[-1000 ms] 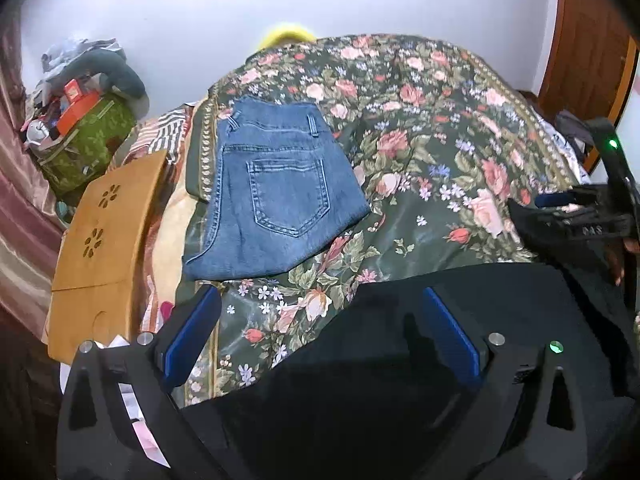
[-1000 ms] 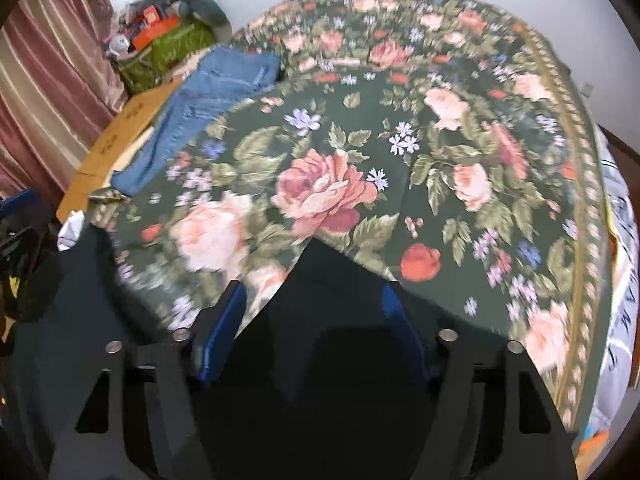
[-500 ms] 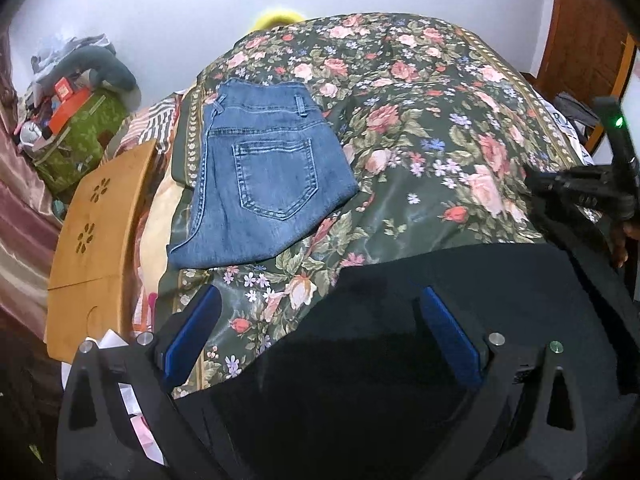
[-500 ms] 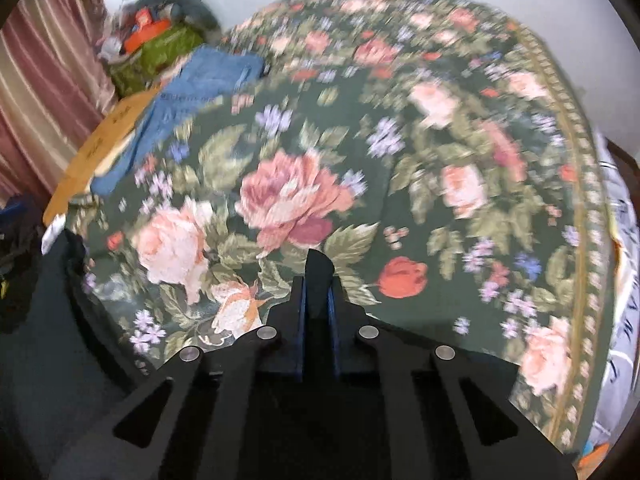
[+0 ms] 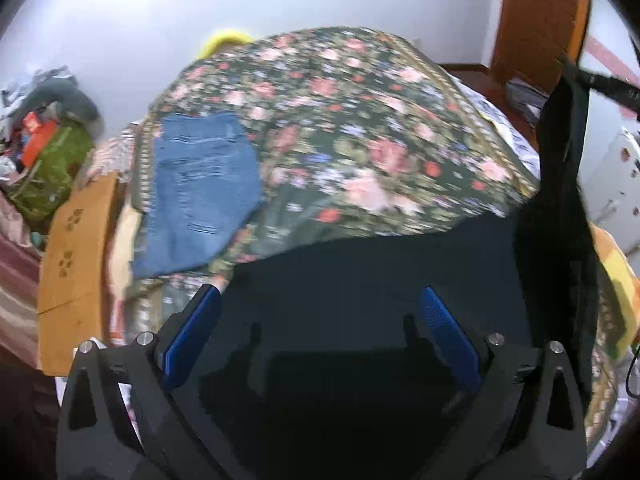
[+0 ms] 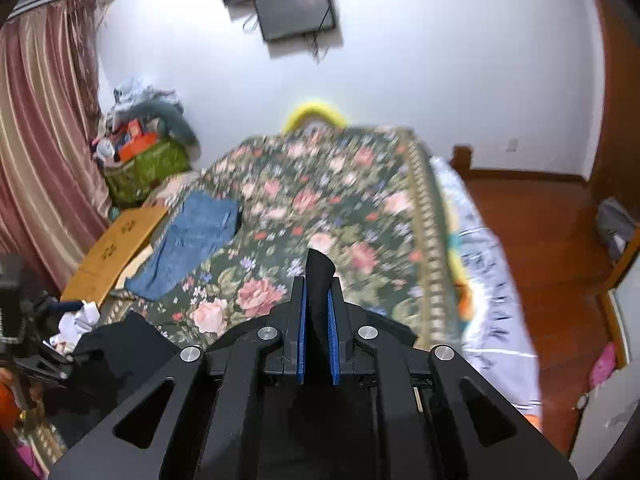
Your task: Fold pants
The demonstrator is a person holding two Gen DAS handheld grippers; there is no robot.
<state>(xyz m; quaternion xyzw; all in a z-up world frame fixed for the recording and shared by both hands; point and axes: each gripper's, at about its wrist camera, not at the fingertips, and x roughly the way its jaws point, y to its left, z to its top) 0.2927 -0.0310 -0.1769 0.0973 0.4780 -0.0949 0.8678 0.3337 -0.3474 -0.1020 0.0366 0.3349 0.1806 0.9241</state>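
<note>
Black pants [image 5: 360, 288] lie over the near edge of the floral bedspread [image 5: 360, 136]. My left gripper [image 5: 320, 320] is open above them, blue pads wide apart. My right gripper [image 6: 317, 292] is shut on a fold of the black pants [image 6: 319, 276] and holds it lifted well above the bed; in the left wrist view the raised cloth [image 5: 560, 184] hangs at the right. More black cloth [image 6: 116, 352] drapes at the lower left of the right wrist view.
Folded blue jeans [image 5: 200, 196] lie on the bed's left side, also in the right wrist view [image 6: 192, 248]. A wooden lap table [image 5: 76, 264] leans at the left. A green bag with clutter [image 6: 148, 164] stands by the curtain [image 6: 40, 140]. Wooden floor [image 6: 540, 240] lies right of the bed.
My right gripper closed on the black pants and then rose high above the bed with the cloth. My left gripper stayed open over the pants as its view tilted up.
</note>
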